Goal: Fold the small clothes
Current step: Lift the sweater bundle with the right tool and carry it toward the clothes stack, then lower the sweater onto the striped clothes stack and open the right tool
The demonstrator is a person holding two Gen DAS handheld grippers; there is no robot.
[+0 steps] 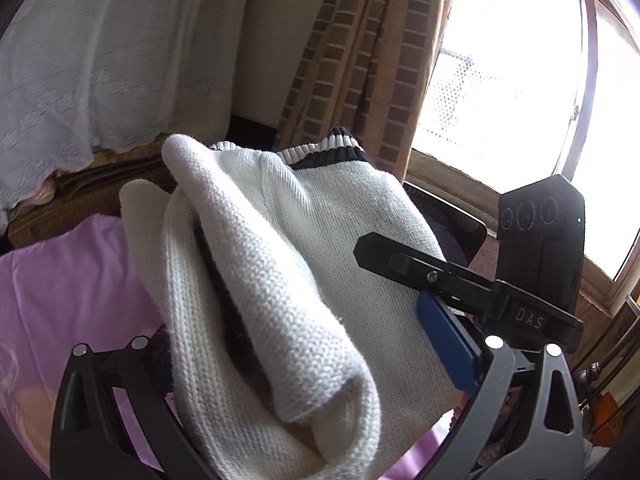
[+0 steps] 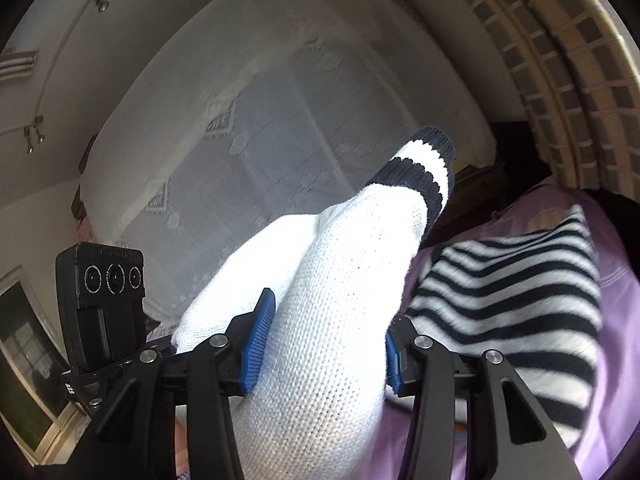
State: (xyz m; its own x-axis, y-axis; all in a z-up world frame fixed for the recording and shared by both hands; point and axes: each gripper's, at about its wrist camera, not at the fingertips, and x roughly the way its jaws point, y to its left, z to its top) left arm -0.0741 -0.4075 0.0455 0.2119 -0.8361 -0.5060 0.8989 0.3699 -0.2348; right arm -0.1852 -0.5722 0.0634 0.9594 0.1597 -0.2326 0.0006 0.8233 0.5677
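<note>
Both cams sit on the grippers, looking forward along the fingers, very close on the white knit sweater (image 1: pixel 304 264) (image 2: pixel 320 320), which fills centre frame. Left wrist faces the window (image 1: pixel 512 60) upper right; right wrist faces the lace-covered furniture (image 2: pixel 280 120). Shared: sweater, purple bedding (image 1: pixel 60 288) (image 2: pixel 616 264), checked curtain (image 1: pixel 360 60) (image 2: pixel 568 60).

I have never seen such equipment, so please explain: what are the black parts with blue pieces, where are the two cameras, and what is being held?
No robot arm is here: a person carries one hand-held tool in each hand, with a fisheye camera looking along its fingers. The left tool and the right tool both grip the same white knit sweater, lifted above a bed with a purple sheet. The blue parts are its pads. A black-and-white striped garment lies on the sheet.
</note>
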